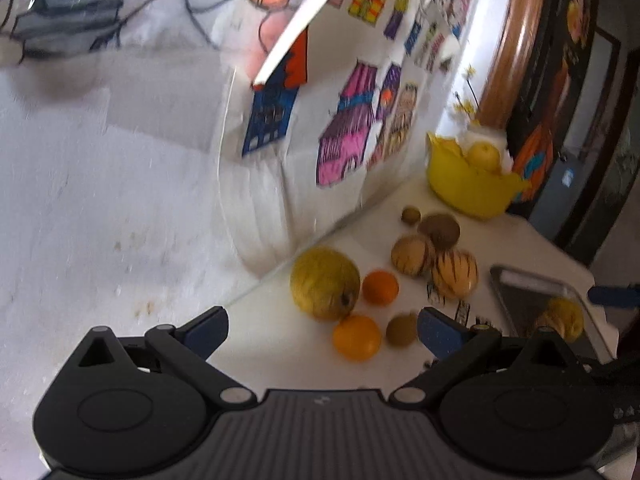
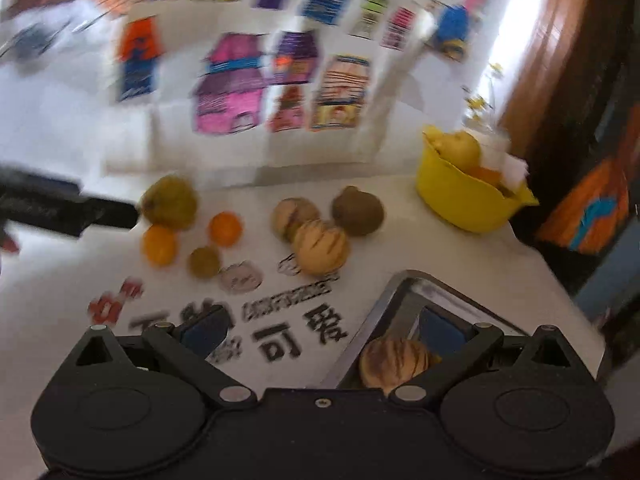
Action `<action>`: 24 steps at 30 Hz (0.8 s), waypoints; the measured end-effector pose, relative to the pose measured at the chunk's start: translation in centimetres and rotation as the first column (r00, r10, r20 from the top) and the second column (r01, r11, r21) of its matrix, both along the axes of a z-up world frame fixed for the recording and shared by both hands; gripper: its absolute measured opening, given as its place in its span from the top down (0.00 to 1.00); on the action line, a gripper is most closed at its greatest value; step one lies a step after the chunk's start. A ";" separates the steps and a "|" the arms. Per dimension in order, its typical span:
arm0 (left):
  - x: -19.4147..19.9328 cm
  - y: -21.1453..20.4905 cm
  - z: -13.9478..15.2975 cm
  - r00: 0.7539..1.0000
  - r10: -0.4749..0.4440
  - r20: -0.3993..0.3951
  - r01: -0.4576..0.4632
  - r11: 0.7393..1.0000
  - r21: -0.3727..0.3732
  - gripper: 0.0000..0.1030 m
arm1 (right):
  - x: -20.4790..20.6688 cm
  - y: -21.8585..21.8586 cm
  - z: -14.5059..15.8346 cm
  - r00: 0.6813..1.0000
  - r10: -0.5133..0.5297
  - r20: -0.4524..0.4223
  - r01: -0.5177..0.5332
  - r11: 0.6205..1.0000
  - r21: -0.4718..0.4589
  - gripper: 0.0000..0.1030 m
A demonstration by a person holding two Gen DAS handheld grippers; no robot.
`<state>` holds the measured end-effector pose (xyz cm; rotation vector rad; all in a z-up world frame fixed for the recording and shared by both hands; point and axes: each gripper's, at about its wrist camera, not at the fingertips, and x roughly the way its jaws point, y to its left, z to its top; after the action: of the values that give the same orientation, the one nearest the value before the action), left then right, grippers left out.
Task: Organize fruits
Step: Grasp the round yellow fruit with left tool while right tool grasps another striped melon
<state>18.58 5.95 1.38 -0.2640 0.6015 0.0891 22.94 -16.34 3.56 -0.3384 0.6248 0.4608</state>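
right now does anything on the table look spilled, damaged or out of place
Nothing spilled or visibly damaged, though both views are motion-blurred. The loose fruit lies scattered on the table, not yet sorted. One striped fruit already sits in the metal tray, and the yellow bowl holds a few.

Shiny metal tray (image 2: 396,292) with a mirror-ish rim, glossy yellow plastic bowl (image 2: 460,200), smooth white tabletop (image 1: 280,344), matt black plastic gripper bodies with blue pads on the fingers (image 1: 438,330), and paper drawings (image 2: 232,84) on the wall.
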 end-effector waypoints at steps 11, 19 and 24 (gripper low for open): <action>3.5 -0.3 -0.8 0.997 0.081 -0.012 -0.081 0.995 -0.054 0.07 | 7.7 -1.1 0.6 0.975 -0.085 -0.207 0.137 0.959 0.250 0.13; 5.4 0.2 -2.3 0.994 0.103 -0.046 -0.107 0.989 -0.100 0.29 | 10.6 1.1 -1.3 0.962 -0.067 -0.265 0.138 0.956 0.259 0.31; 6.4 0.3 -2.7 0.991 0.121 -0.062 -0.128 0.984 -0.123 0.34 | 11.9 1.4 -2.6 0.950 -0.083 -0.300 0.164 0.953 0.256 0.36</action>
<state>24.95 6.30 -1.30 -0.4242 0.6450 0.1794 34.82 -14.97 0.94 0.0396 0.8467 0.4725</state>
